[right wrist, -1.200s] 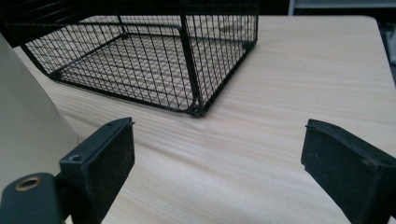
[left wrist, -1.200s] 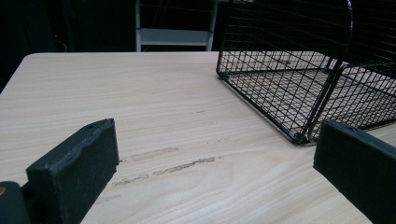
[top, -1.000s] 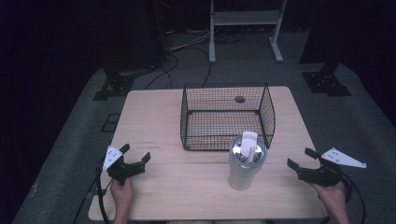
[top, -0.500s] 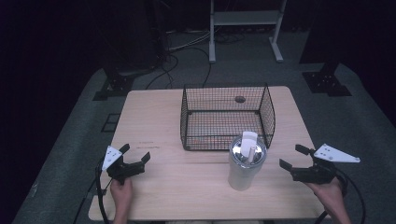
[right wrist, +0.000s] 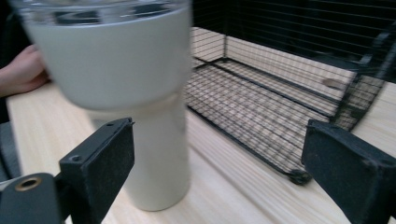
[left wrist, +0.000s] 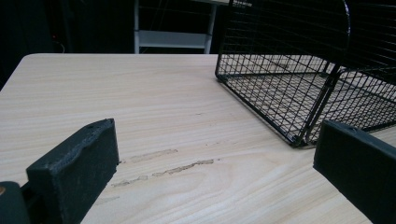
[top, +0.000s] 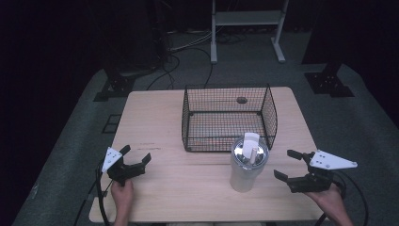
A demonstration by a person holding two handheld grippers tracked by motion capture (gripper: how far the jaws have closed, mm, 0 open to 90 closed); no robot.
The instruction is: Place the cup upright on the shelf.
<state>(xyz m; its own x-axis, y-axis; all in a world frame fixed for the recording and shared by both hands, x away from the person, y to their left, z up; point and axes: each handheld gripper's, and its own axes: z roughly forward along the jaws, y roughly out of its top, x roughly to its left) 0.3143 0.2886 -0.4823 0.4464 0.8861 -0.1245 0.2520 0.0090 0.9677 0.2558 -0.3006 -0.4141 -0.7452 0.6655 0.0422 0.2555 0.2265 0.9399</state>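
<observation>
- high view: a light wooden table [top: 188,188] carries a black wire basket [top: 229,117] toward its far side, and a white tumbler [top: 246,165] with a clear lid stands upright just in front of the basket's near right corner.
- high view: something pale, a straw or a tab, rises from the tumbler's lid; i cannot tell which.
- high view: the left gripper [top: 134,160] sits near the table's near left corner, held by the person's left hand [top: 123,192], its jaws spread apart with nothing between them, well apart from both basket and tumbler.
- high view: the right gripper [top: 288,165] is at the near right, held in the right hand [top: 329,200], jaws wide apart and pointing at the tumbler, near it but not touching; a grey three-cornered plate sits on top of it.
- left gripper view: both black jaws stand wide apart over bare wood, with faint scuff marks [left wrist: 168,165] on the tabletop between them and the basket's corner off to the right.
- right gripper view: the tumbler fills the upper left, blurred, its narrow base standing on the table just beyond the left jaw; the jaws are parted and hold nothing, and the basket's wire floor lies behind, to the right.
- right gripper view: the other hand shows at the far left edge beside the tumbler.
- high view: dark cables [top: 186,66] trail over the grey floor beyond the table.
</observation>
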